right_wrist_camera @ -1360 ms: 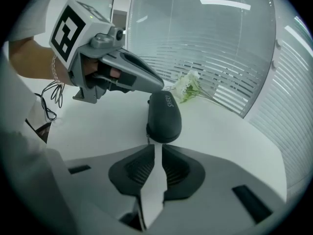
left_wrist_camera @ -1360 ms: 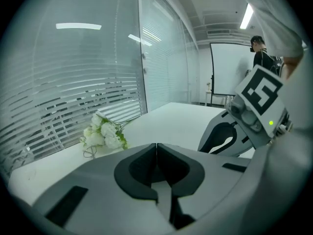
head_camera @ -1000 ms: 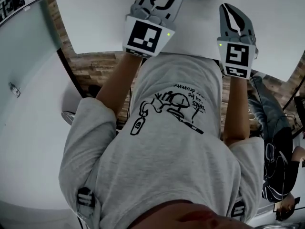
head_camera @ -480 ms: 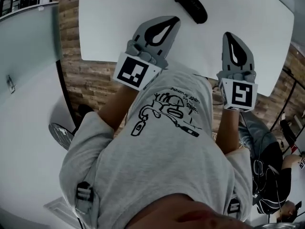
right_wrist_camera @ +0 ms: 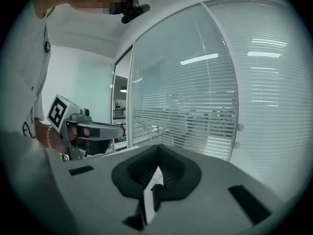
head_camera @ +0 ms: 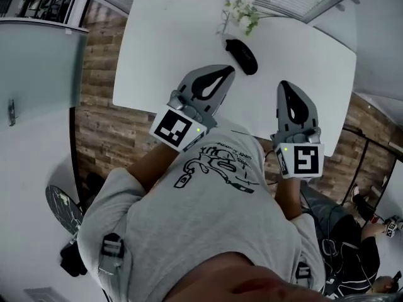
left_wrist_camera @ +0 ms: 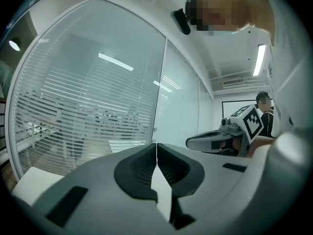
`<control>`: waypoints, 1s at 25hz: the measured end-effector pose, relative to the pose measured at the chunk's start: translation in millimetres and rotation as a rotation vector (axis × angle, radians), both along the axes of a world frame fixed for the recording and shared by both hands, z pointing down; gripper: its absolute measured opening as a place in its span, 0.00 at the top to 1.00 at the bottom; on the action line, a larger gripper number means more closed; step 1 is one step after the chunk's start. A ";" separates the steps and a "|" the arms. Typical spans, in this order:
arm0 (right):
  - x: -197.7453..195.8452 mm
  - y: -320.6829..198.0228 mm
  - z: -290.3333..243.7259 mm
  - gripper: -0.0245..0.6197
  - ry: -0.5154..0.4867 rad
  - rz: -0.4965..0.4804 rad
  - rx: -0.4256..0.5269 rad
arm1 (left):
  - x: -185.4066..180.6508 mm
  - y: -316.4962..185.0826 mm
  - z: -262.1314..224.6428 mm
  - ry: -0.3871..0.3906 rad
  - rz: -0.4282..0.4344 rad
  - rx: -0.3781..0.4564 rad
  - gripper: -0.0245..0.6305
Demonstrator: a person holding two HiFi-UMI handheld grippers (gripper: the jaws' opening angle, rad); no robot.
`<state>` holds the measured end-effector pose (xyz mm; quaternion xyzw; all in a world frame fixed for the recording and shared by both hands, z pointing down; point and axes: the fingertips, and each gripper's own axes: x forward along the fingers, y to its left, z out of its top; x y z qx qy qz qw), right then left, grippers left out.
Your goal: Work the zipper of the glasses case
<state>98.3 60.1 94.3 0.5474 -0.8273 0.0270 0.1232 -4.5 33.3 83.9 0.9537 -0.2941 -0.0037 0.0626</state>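
The dark glasses case (head_camera: 242,56) lies on the white table (head_camera: 157,61) near its far side, just below a sprig of flowers. My left gripper (head_camera: 230,70) is held up over the near half of the table, jaws shut and empty, its tip a short way short of the case. My right gripper (head_camera: 284,83) hangs to the right, also shut with nothing in it, pointing toward the far side. In both gripper views the jaws meet at the tip and face glass walls with blinds, not the case.
A small bunch of white flowers (head_camera: 242,10) lies at the table's far edge. Glass partitions with blinds (left_wrist_camera: 88,97) surround the room. A seated person (head_camera: 352,244) is at the lower right, and a brick-patterned floor (head_camera: 101,131) shows beside the table.
The view has pulled back, so the whole table and the flowers show now. Both grippers have drawn nearer to the body and away from the case.
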 end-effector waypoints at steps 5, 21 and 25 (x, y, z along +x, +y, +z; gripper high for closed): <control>-7.3 8.5 -25.0 0.95 -0.020 -0.025 0.051 | -2.3 10.6 -25.2 0.023 0.013 0.039 0.93; -18.4 17.7 -71.6 0.95 -0.065 -0.051 0.119 | -12.6 22.6 -59.2 0.078 0.007 0.054 0.93; -23.0 17.5 -71.2 0.95 -0.074 -0.051 0.118 | -11.3 21.1 -62.5 0.084 0.014 0.059 0.93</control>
